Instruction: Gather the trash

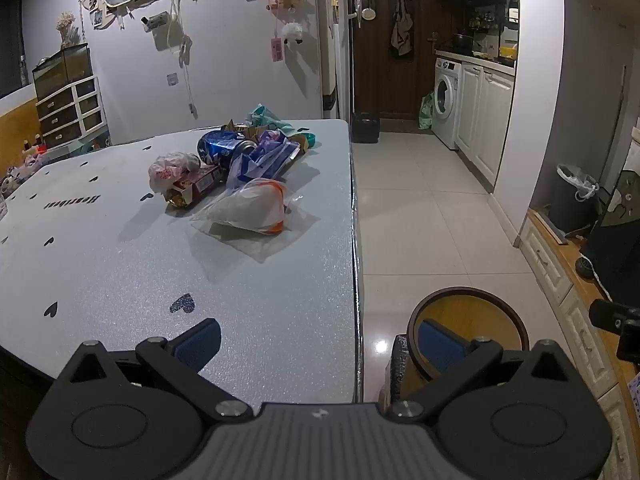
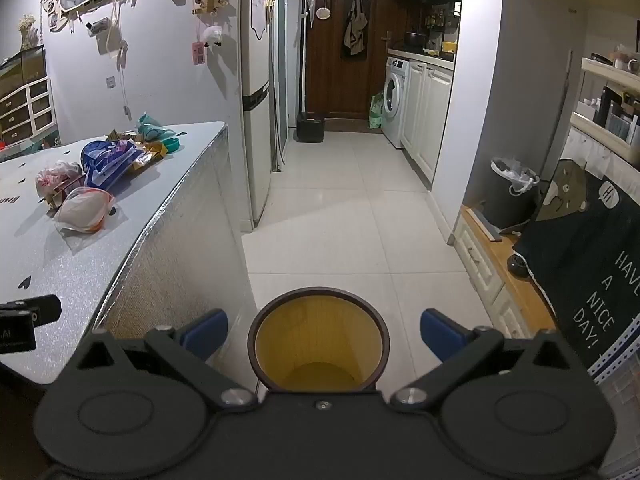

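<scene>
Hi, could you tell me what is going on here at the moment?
A person holds a gripper in each hand, and the clean-up has not started. A pile of trash, with wrappers, plastic bags and a crushed can, lies untouched on the table. The left gripper hangs over the table's near edge, the right gripper above an empty yellow-lined bin on the floor beside the table. Both have their jaws wide open and hold nothing.
</scene>
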Demonstrator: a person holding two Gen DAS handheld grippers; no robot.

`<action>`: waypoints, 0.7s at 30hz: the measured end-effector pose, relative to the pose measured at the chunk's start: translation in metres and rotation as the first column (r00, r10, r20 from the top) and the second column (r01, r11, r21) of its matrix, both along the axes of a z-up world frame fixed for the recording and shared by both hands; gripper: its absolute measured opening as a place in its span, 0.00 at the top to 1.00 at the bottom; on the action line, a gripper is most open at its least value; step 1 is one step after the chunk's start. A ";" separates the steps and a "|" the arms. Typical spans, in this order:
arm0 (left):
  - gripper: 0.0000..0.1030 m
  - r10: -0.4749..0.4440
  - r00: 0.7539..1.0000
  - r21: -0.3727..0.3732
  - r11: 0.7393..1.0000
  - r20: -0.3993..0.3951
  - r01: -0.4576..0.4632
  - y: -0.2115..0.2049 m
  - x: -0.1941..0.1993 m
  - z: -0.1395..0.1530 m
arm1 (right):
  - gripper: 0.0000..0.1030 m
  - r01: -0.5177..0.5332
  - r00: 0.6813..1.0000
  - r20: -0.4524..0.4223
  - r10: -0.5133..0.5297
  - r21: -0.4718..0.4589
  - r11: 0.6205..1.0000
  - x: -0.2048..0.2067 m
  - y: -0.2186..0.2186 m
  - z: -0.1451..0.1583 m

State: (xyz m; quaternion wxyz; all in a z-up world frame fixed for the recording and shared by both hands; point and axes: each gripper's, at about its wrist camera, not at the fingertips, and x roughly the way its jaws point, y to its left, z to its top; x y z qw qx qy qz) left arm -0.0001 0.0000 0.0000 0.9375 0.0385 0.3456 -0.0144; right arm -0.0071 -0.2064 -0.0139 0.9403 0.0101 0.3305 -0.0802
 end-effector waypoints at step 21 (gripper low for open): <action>0.00 -0.002 1.000 -0.001 1.000 0.003 0.002 0.000 0.000 0.000 | 0.00 0.005 1.000 0.000 -0.005 -0.002 1.000 -0.002 0.001 0.000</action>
